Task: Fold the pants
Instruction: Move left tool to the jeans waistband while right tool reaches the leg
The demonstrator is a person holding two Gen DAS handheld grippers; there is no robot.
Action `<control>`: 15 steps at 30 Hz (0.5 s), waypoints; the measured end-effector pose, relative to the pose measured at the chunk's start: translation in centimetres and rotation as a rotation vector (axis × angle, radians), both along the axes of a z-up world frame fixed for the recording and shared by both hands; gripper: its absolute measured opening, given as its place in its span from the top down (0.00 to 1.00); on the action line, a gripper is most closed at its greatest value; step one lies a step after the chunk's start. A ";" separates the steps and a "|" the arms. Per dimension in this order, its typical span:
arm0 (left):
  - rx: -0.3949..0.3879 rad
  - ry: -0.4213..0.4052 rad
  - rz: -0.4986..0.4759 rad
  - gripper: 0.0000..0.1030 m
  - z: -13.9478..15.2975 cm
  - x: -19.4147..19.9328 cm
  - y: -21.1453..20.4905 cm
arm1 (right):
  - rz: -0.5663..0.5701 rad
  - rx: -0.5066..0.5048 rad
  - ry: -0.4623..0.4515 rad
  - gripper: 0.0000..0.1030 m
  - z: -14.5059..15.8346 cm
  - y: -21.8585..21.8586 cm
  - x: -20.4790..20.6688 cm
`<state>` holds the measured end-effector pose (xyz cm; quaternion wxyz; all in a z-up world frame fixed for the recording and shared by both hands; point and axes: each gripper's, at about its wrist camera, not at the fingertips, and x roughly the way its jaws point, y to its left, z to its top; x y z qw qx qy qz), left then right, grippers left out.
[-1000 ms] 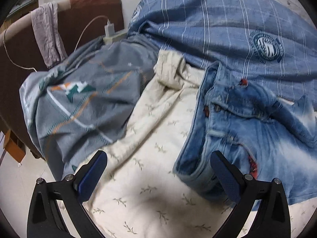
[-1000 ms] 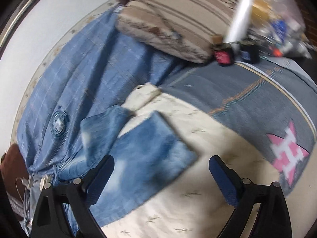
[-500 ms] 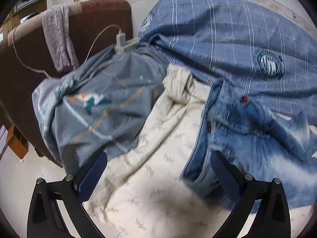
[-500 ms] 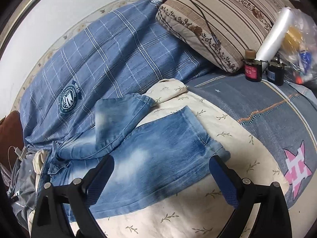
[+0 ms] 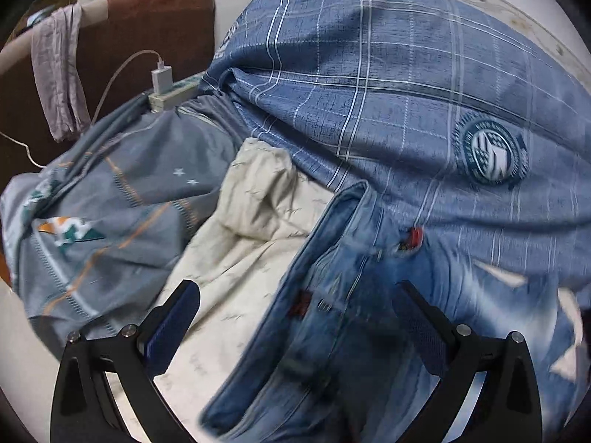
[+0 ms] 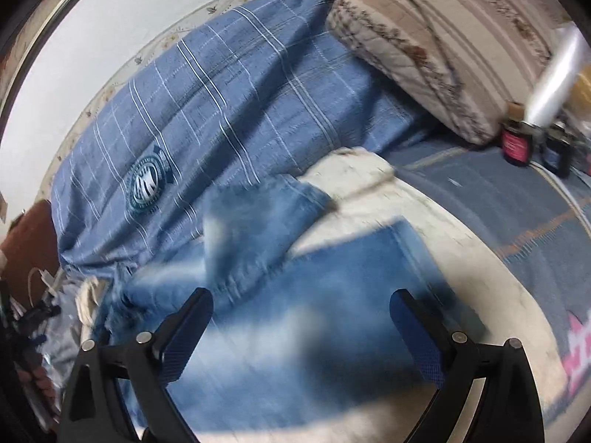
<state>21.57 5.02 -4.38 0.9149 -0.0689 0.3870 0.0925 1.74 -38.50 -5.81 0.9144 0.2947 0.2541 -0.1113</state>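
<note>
A pair of faded blue jeans [image 5: 351,295] lies on a cream leaf-print sheet [image 5: 236,265] on the bed. The left wrist view shows the waistband end with a button and a red tag. My left gripper [image 5: 295,325] is open and empty, low over the waistband. The right wrist view shows the jeans' legs [image 6: 314,295]; one leg end lies near the right finger, the other lies folded back at the centre. My right gripper [image 6: 301,332] is open and empty, just above the legs. Both views are blurred.
A blue plaid quilt [image 5: 388,92] with a round badge lies bunched behind the jeans. A grey patterned blanket [image 5: 110,203] lies at the left, with a power strip and charger [image 5: 166,85] by a brown headboard. A striped pillow [image 6: 443,44] and small bottles [image 6: 517,144] sit at the right.
Both grippers have moved closer and lower toward the jeans, the left over the waistband and the right over the legs. Both stay open. The jeans have not been taken hold of.
</note>
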 end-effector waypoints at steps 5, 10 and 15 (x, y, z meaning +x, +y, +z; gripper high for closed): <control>0.038 0.038 -0.017 0.00 -1.0 5.8 -0.6 | 0.109 0.069 0.012 0.05 2.7 -1.7 9.4; 0.039 0.098 -0.120 0.00 -2.1 11.9 -0.7 | 0.199 0.119 0.093 0.14 2.7 -3.5 19.4; -0.003 0.180 -0.196 0.00 -3.9 17.1 -1.5 | 0.230 0.167 0.237 0.17 0.4 -2.7 26.6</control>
